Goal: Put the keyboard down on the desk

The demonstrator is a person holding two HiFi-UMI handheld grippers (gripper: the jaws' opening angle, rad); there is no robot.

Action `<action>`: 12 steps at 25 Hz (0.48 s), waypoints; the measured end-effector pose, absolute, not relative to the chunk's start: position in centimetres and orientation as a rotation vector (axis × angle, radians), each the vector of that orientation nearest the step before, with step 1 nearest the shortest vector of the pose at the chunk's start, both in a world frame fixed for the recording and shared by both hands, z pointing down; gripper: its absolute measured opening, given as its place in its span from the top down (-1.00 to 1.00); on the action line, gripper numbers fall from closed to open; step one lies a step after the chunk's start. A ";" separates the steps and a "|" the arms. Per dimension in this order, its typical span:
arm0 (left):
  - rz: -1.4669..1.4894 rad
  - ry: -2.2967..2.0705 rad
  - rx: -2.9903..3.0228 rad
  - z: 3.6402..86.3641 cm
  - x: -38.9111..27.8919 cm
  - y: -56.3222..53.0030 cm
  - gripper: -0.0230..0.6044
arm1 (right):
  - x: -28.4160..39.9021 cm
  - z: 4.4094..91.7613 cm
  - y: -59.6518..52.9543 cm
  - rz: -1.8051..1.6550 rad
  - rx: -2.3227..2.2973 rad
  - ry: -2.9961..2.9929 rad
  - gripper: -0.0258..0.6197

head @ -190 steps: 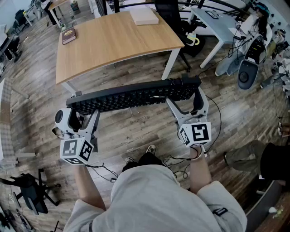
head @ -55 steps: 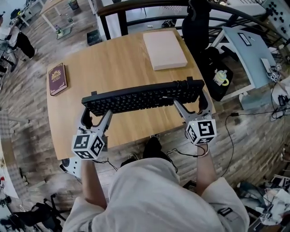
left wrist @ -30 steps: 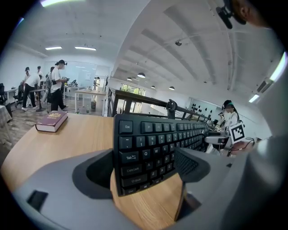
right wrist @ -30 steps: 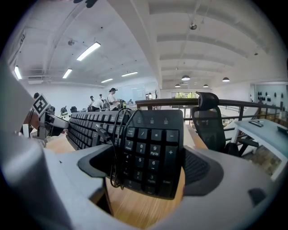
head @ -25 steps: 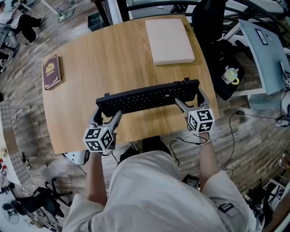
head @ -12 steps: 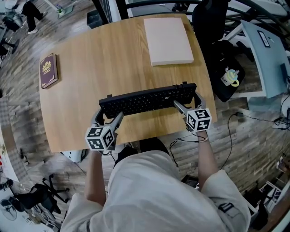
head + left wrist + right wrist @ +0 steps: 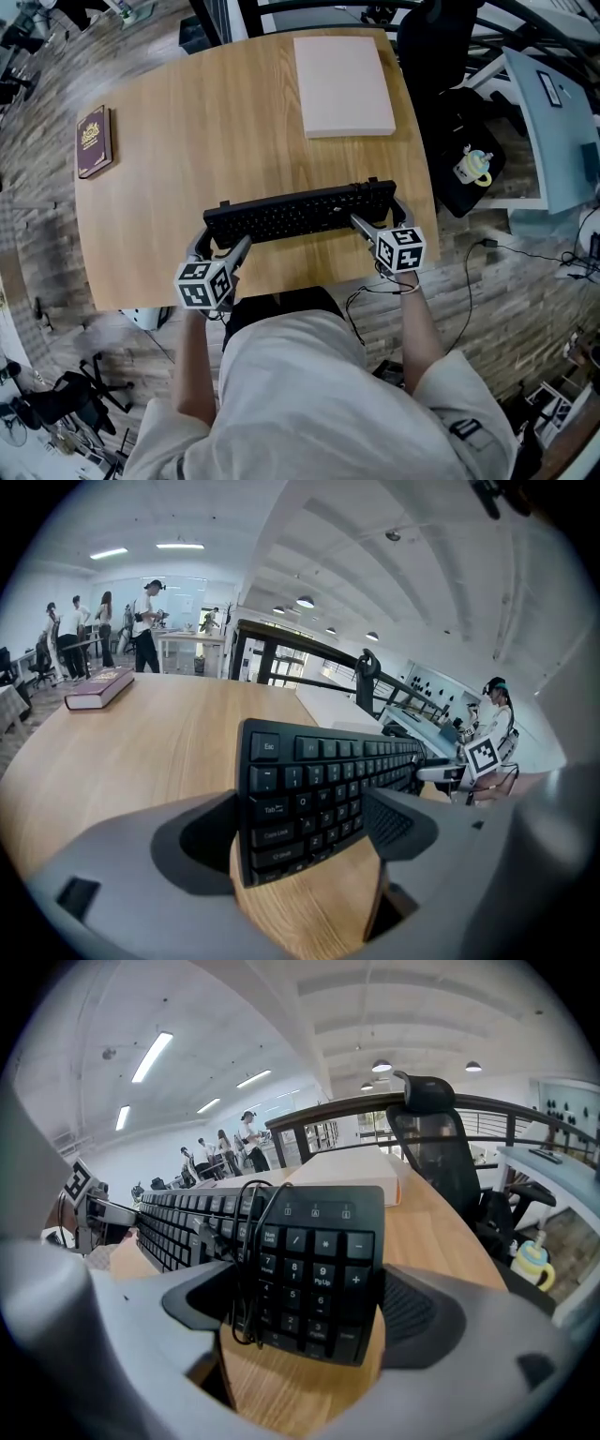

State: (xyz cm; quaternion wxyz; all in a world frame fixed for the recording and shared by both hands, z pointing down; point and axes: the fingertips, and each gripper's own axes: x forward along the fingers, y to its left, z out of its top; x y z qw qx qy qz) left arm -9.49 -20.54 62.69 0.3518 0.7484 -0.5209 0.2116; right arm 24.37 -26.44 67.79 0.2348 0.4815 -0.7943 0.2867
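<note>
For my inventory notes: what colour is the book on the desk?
The book is dark maroon with gold print; clearest in the head view.

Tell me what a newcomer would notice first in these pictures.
A long black keyboard stands out, stretched across the near part of the wooden desk, one end between the fingers of the left gripper and the other in the right gripper. Farther back on the desk lie a pale flat box at the right and a dark red book by the left edge.
</note>
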 end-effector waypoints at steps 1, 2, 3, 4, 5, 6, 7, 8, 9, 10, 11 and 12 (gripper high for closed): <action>0.550 -1.355 1.930 62.8 -9.5 -20.5 -0.42 | 24.4 68.0 -26.5 0.794 1.315 -2.175 -0.57; 0.552 -1.361 1.926 62.9 -9.4 -20.6 -0.42 | 24.4 68.2 -26.6 0.801 1.309 -2.173 -0.57; 0.555 -1.366 1.922 62.9 -9.4 -20.6 -0.42 | 24.4 68.4 -26.6 0.808 1.303 -2.172 -0.57; 0.558 -1.369 1.919 63.0 -9.5 -20.5 -0.42 | 24.3 68.6 -26.7 0.813 1.297 -2.173 -0.57; 0.560 -1.370 1.914 63.1 -9.5 -20.4 -0.42 | 24.2 68.8 -26.7 0.818 1.292 -2.175 -0.57; 0.562 -1.370 1.909 63.1 -9.5 -20.4 -0.42 | 24.1 68.9 -26.6 0.822 1.288 -2.177 -0.57; 0.564 -1.370 1.905 63.2 -9.6 -20.3 -0.42 | 24.0 69.0 -26.6 0.825 1.285 -2.179 -0.57; 0.567 -1.372 1.902 63.3 -9.6 -20.3 -0.42 | 24.0 69.1 -26.7 0.827 1.281 -2.180 -0.57; 0.568 -1.374 1.899 63.4 -9.7 -20.3 -0.42 | 23.8 69.2 -26.9 0.829 1.277 -2.182 -0.57; 0.569 -1.376 1.896 63.5 -9.9 -20.3 -0.42 | 23.7 69.2 -27.0 0.829 1.272 -2.183 -0.57; 0.569 -1.377 1.893 63.6 -10.0 -20.3 -0.42 | 23.6 69.2 -27.1 0.828 1.267 -2.183 -0.57; 0.569 -1.377 1.890 63.8 -10.1 -20.3 -0.42 | 23.5 69.3 -27.1 0.826 1.264 -2.182 -0.57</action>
